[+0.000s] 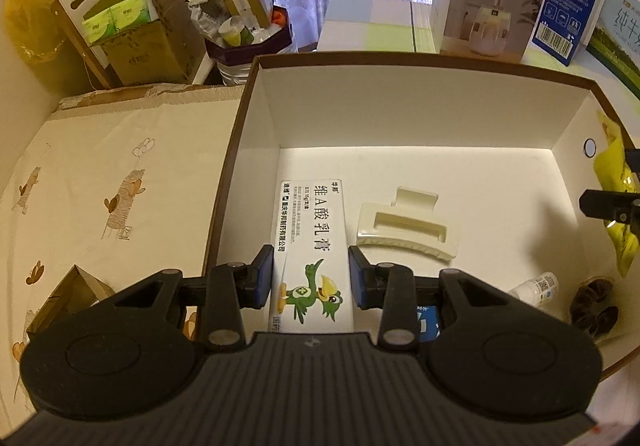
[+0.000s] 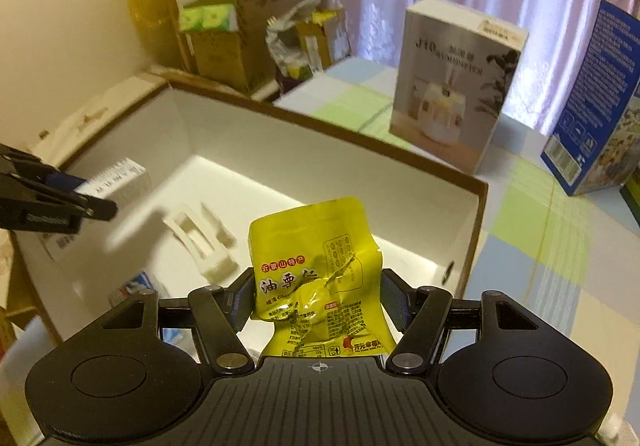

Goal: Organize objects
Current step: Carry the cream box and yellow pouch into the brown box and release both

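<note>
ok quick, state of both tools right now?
Left tool: jaws around the white ointment box in the storage box; contact cannot be told.
Right tool: holding the yellow snack packet.
</note>
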Demonstrator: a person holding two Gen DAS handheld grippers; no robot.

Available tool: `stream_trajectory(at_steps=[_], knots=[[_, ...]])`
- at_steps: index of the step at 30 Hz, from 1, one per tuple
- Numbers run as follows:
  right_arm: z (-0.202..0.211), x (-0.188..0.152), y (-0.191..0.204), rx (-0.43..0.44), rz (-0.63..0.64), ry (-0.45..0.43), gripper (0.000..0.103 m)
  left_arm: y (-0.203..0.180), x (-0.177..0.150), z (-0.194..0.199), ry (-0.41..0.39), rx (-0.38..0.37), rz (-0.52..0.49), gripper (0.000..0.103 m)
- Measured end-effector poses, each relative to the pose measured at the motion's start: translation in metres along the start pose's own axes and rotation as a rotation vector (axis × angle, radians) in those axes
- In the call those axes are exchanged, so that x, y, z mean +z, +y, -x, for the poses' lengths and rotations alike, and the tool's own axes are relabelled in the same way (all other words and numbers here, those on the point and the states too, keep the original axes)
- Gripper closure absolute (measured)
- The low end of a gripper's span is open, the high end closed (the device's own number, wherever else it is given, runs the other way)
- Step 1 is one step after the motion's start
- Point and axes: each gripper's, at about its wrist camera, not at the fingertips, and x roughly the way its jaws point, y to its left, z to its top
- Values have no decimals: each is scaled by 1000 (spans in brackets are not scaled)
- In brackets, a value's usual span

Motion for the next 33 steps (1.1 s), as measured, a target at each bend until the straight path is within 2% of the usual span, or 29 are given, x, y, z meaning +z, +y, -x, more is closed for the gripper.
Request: stream_trajectory(at_steps=[4,6,19,23,27,29,33], knots=[[-7,1,3,-43,18,41,30,-1,-1,-4,7,-8,-8,70],[-8,0,5,-64,38,45,30,-2,-3,-5,10,-12,-7,70],[11,-5,2,8,-21,21,29,-4,-4,-4,3,-11,-25,69],[22,-9,5,32,-35,8,29,-6,-4,3,-21,-9,-36,53],[35,-12,6,54,-58,-7,29,-8,-3,11,-33,-10,-43,47],[42,-14,7,61,-64,-17,29,-8,-5,16,-36,-9,-37,39],[55,-18,9,69,-76,-36,29,-9,-10,29,-39,-14,-23,30]])
